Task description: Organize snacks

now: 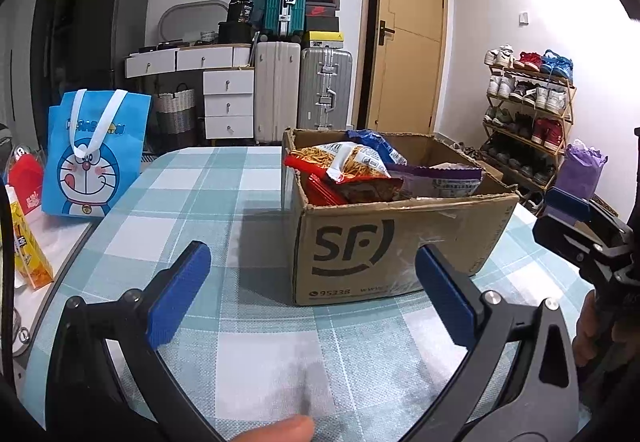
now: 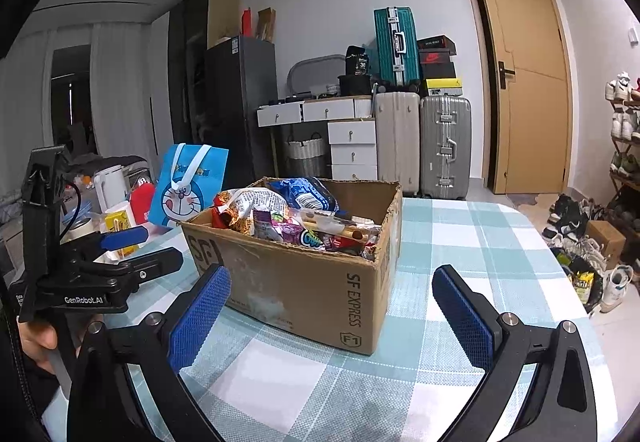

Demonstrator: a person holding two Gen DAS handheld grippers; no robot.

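Cardboard box of snack packets sits on checked surface; left gripper and right gripper hover before it, jaws spread, empty.

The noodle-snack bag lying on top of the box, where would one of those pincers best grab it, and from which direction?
Probably by the crimped end of the noodle-snack bag, which sticks up above the rim of the cardboard box. Come from above, since the box walls block the sides. The left gripper is open and nearer that corner. The flat seam is thin, so it should pinch easily without crushing the contents.
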